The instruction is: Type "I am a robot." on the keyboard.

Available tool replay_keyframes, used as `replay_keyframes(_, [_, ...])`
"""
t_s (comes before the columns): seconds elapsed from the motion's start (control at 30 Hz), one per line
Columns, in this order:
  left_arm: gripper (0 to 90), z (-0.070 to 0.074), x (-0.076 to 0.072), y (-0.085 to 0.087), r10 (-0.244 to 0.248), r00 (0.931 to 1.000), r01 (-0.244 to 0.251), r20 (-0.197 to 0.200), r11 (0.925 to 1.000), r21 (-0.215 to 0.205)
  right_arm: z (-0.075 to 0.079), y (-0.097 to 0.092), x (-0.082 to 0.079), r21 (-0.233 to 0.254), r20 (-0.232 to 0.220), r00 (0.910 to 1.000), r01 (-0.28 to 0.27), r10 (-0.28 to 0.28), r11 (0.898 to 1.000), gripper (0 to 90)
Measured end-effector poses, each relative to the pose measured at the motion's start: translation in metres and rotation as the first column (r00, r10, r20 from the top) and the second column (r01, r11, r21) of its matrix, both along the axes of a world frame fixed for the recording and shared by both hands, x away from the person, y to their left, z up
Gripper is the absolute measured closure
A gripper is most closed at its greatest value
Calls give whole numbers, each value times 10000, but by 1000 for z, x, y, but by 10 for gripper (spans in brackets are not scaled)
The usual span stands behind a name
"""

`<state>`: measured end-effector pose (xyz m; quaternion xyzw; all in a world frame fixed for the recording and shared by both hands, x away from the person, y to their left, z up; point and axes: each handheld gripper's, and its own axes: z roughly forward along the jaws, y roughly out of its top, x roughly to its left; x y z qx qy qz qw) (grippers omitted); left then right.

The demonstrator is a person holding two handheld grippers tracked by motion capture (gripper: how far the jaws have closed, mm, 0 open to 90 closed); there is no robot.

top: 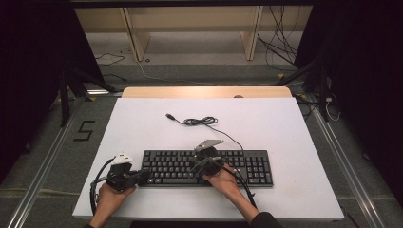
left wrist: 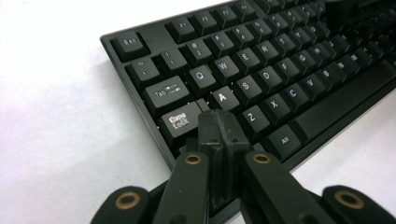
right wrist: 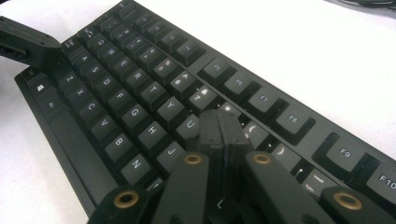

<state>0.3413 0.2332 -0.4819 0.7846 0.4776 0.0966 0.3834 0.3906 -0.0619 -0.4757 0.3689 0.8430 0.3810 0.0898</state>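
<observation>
Keyboard (top: 206, 167), black, full-size with number pad, lying square near the front edge of a white table (top: 142, 128); its cable (top: 204, 121) runs off the back edge in a loose tangle to a USB plug (top: 168, 116) lying unconnected on the table top. Left gripper (top: 142, 175): jaws pressed together, nothing between them, tip over the keyboard's left end; in the left gripper view the closed tip (left wrist: 219, 128) sits just below the A key (left wrist: 223, 97), between Caps Lock (left wrist: 178, 121) and Z (left wrist: 251, 116), apparently on or just above the Shift key. Right gripper (top: 197, 167): jaws likewise pressed together and empty, tip (right wrist: 219, 130) over the middle rows just beside the U key (right wrist: 190, 124) and J key (right wrist: 171, 152). Whether either tip is actually depressing a key cannot be told. Work in hand, by judgement: typing with closed jaw tips, one gripper per half of the board. Progress: both tips are in position; how many keys are done or left the pictures do not show.
</observation>
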Motion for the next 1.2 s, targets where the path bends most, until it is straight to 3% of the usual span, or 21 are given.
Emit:
replay_keyframes(0.17, [891, -1, 2, 1, 25, 10000, -27, -90, 9999, -156, -2, 2, -1, -158, 34, 10000, 62, -61, 9999, 900])
replay_keyframes(0.57, [889, 0, 1, 1, 61, 10000, -61, -16, 9998, -191, -2, 0, 0, 3, 5, 9999, 144, -144, 9999, 900])
replay_keyframes(0.93, [806, 9, -5, 1, -13, 9972, 79, 744, 9961, -884, 10, -9, -3, 1169, -40, 10000, 57, -52, 9931, 723])
replay_keyframes(1.0, [747, 10, -6, 1, 2, 9965, 89, 840, 9941, -1078, 13, -11, -6, 1329, -17, 10000, -79, 82, 9911, 588])
replay_keyframes(1.2, [620, 13, -6, 1, 64, 9948, 83, 1016, 9896, -1437, 16, -13, -9, 1520, 40, 9996, -269, 266, 9880, 467])
